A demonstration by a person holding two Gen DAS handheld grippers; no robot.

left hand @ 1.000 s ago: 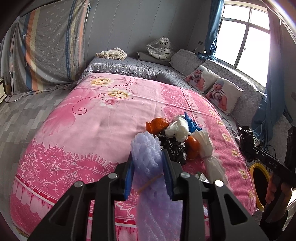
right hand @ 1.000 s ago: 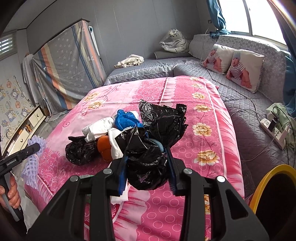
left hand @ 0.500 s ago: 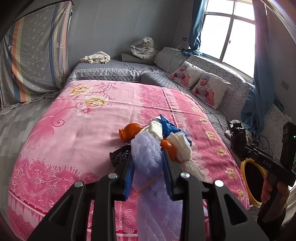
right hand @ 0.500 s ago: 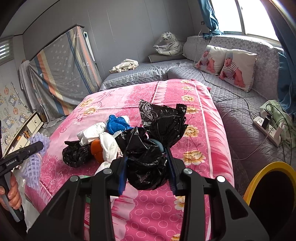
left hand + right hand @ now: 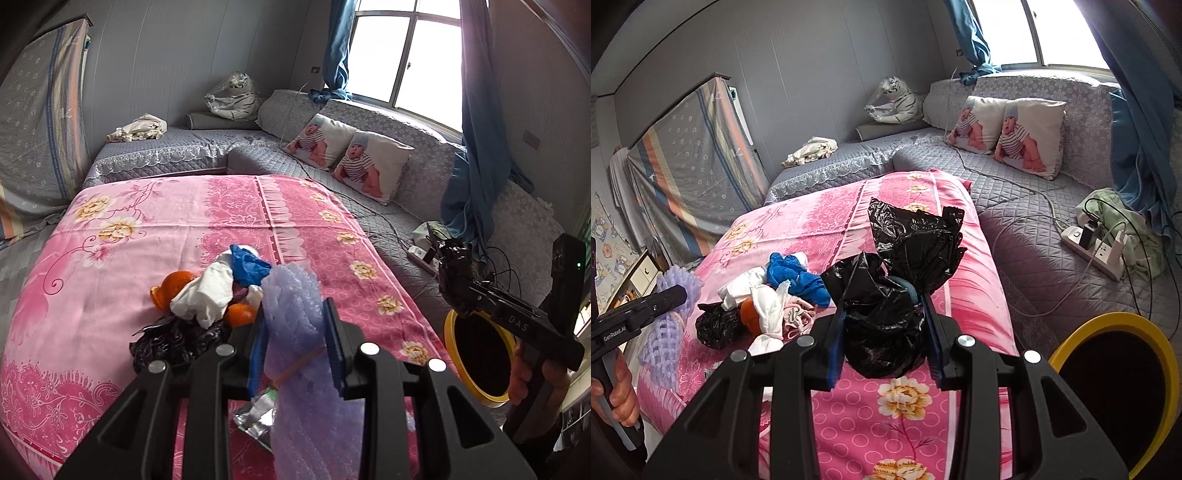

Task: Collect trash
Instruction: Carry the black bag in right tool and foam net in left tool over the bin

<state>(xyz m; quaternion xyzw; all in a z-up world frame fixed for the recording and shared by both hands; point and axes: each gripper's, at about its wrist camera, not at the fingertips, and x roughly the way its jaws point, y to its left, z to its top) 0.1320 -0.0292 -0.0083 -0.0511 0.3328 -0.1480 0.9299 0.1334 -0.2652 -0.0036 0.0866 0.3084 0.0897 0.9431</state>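
Trash in hand and heaped on the bed

A lilac foam net sleeve [image 5: 295,317] and a crumpled black plastic bag [image 5: 886,317] are held aloft; white, blue, orange and black scraps [image 5: 768,295] lie piled on the pink floral bedspread [image 5: 886,406] beside the yellow-rimmed bin [image 5: 1167,350].

A pile of trash [image 5: 768,295] lies on the bed [image 5: 905,406], the bin [image 5: 1115,387] stands right of the bed, and two pillows [image 5: 1008,133] lean on the sofa [image 5: 1052,206] behind.

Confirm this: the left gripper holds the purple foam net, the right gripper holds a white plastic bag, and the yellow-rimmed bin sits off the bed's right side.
One error: the right gripper holds a black plastic bag, not a white one, as the right wrist view shows. The left gripper does clamp the purple foam net, and the yellow-rimmed bin sits off the bed's right side.
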